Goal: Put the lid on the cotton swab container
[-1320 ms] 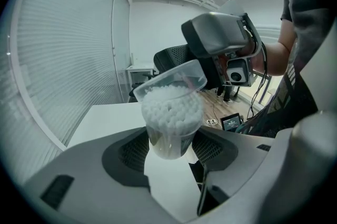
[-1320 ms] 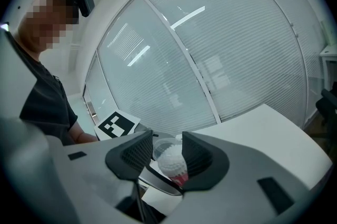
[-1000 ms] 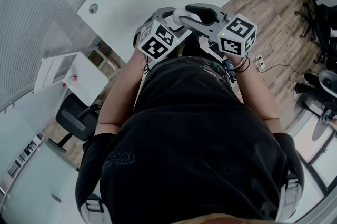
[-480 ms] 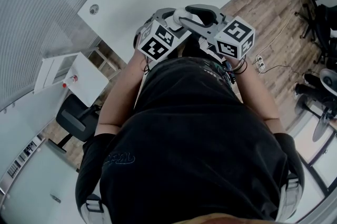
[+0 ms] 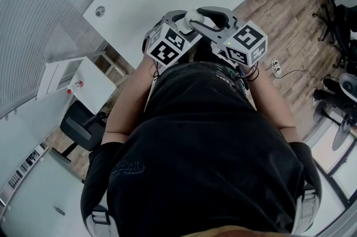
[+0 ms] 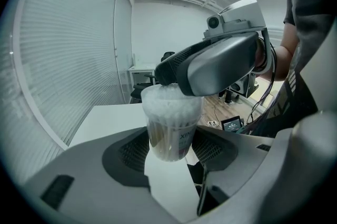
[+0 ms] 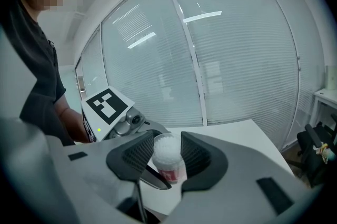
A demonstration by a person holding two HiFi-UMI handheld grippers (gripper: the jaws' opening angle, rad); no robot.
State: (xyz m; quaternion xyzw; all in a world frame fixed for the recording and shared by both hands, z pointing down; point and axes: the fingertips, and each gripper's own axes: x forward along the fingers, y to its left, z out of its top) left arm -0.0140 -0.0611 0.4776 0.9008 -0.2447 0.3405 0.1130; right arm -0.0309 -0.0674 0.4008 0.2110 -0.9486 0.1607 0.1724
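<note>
- The left claw (image 6: 171,150) pinches the cotton swab container (image 6: 169,133) by its lower body, with one ribbed pad against each side. The container stands upright between the pads, lifted clear of the white table (image 6: 105,118) beyond it.
- The right claw (image 7: 167,158) reaches in across the left one and is pressed onto the top of the same container. Its pads are on the clear lid (image 7: 167,145) that covers the white swab heads.
- The lid therefore sits directly between the right claw's pads and just above the left claw's pads. The container's printed body hangs just below the right claw.
- I cannot tell whether the lid is pushed fully home, because the right claw's jaw covers the rim in the left gripper view.
- Risk: the two claws hold one small thing from crossing directions. If either twists or pulls sideways, the lid could tilt and jam on one edge, or pop off.
- Risk: the container wall looks thin and clear. A hard squeeze from the left claw could bend the mouth out of round, so the lid would not seat.
- Risk: nothing supports the container from beneath. If the right claw presses down and the left pads slip, the container could drop onto the table and scatter the swabs.
- Risk: if the right claw lets go before the lid has seated, the lid could stay loose and fall off.
</note>
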